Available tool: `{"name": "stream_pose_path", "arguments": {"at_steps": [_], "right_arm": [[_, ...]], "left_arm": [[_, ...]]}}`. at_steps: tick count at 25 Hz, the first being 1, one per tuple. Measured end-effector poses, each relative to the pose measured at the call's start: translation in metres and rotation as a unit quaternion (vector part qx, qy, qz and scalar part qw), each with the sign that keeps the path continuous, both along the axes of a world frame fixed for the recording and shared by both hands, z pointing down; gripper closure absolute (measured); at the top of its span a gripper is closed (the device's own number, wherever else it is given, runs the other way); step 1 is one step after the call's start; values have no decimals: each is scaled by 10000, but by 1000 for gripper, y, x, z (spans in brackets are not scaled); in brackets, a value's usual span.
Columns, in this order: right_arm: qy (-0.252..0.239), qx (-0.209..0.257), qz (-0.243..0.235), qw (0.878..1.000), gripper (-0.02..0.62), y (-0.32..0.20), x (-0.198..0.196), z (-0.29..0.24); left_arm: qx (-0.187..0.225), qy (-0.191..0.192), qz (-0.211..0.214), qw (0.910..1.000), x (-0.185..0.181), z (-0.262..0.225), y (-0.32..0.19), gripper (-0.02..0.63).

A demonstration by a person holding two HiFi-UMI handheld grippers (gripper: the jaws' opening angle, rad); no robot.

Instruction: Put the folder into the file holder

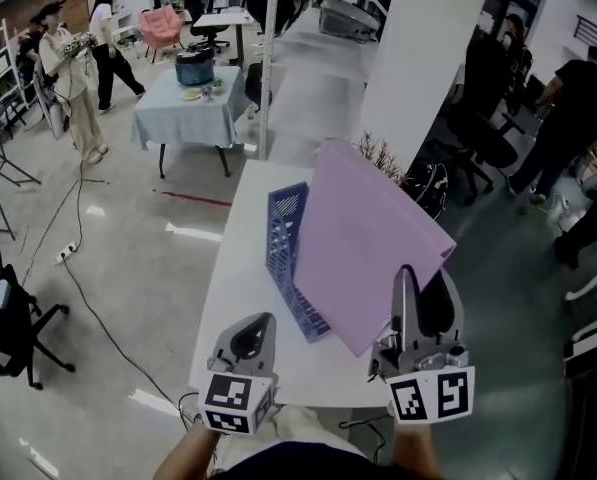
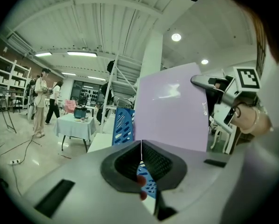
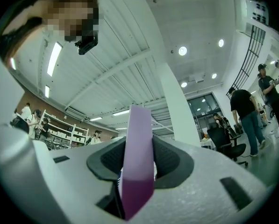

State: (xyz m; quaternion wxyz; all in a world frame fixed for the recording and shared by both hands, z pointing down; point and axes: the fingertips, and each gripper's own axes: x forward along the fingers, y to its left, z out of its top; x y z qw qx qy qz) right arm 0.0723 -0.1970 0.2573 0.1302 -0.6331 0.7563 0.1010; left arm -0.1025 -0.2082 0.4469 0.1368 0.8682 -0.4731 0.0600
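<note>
Head view: the folder point(image 1: 368, 243) hangs tilted above the table point(image 1: 240, 298), its low corner at about 5 o'clock pinched by the right gripper point(image 1: 408, 273); the blue slotted file holder point(image 1: 288, 253) sits on the table just beside it at 9 o'clock, and the folder is not yet inside. The left gripper point(image 1: 261, 323) hovers at 7 o'clock of the file holder, touching nothing. To do this step well, I judge, the folder's lower edge should be swung over the file holder's opening and lined up with its walls before it goes down; a one-corner grasp lets a wide flat sheet sag and twist, so a slow move suits, with the free gripper steadying the file holder or guiding the far edge.

Left gripper view: this gripper's jaws are pressed together with nothing between them; beyond them the folder point(image 2: 172, 111) fills 12 to 2 o'clock, overlapping the file holder point(image 2: 123, 125) at 11 o'clock; the right gripper point(image 2: 197, 80) meets the folder's edge at 2 o'clock.

Right gripper view: the jaws are clamped on the folder point(image 3: 139, 139), which rises between the pads as a narrow strip toward 12 o'clock. The folder is pale lilac, plain, thin and smooth with a faint sheen; it looks stiff enough to stay flat; small print near one edge is too small to read.
</note>
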Motion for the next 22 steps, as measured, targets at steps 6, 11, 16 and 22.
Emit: {"name": "stream_pose_path", "arguments": {"at_steps": [6,11,16,22], "right_arm": [[85,80,-8,9999,434,-6,-5,3],[100,150,1,9998,434,-12,-11,8],[26,286,11,9996,434,-15,-10,9],[8,440,-16,9990,434,-21,-15,10]], "left_arm": [[-47,-40,-87,9999,-1,-2,2,601],[-79,-59,-160,9998,-6,0,3,601],[-79,-90,-221,9997,-6,1,3,600],[-61,-108,-295,9995,-10,0,0,600]]}}
